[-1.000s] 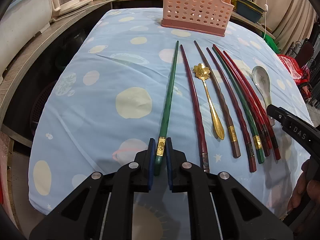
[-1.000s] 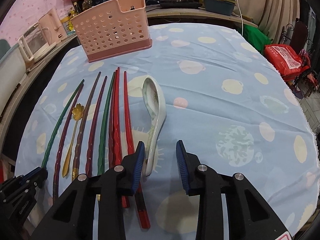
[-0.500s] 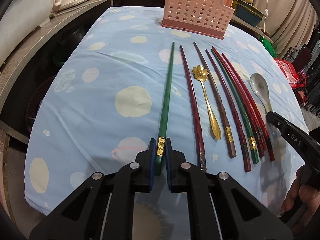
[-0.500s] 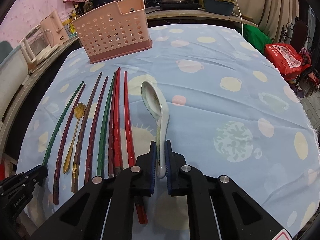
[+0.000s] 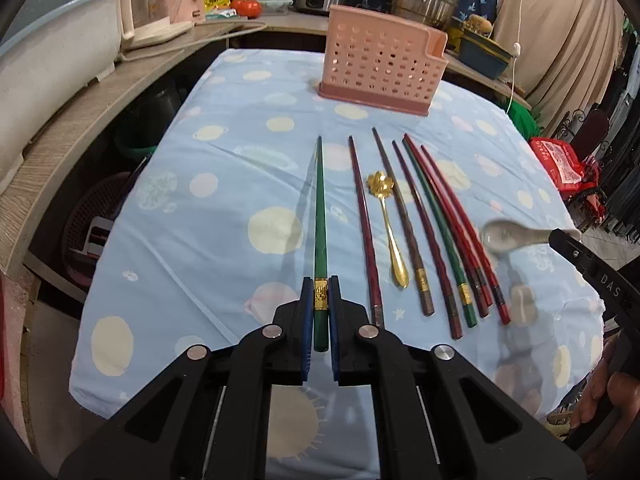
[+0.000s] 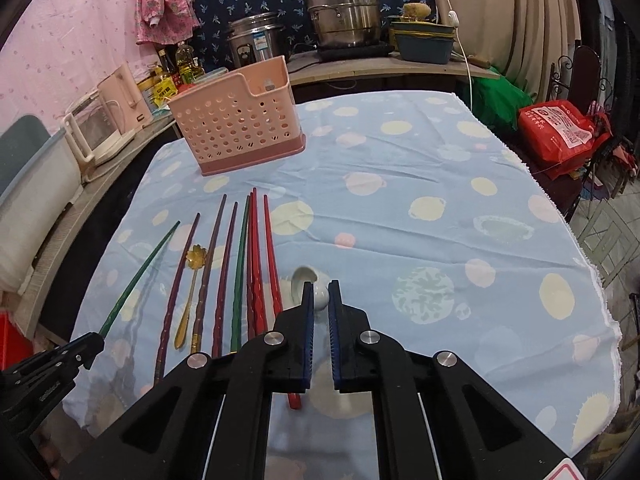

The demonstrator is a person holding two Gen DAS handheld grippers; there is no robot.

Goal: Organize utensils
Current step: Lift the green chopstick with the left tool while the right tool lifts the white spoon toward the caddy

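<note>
Now: left gripper (image 5: 321,300) clamped on green chopstick (image 5: 319,216), its tip raised off the cloth (image 5: 224,128). Right gripper (image 6: 318,300) clamped on white spoon (image 6: 310,285) handle, spoon held above the cloth. Other chopsticks (image 5: 436,224) and gold spoon (image 5: 388,224) lie in a row before the pink caddy (image 5: 380,60).

Both tools look alike: matte black plastic frames, each splitting into two angular arms with triangular cut-outs. The left gripper (image 5: 321,300) has round silver screw heads set along its arms, two on each side, and blue ribbed pads lining the inner faces of its jaws. The right gripper (image 6: 319,300) carries the same silver screws and blue ridged pads. Seen from the left side, its black arm bears white letters, "DAS". A hand (image 5: 604,398) shows at the lower right edge.
</note>
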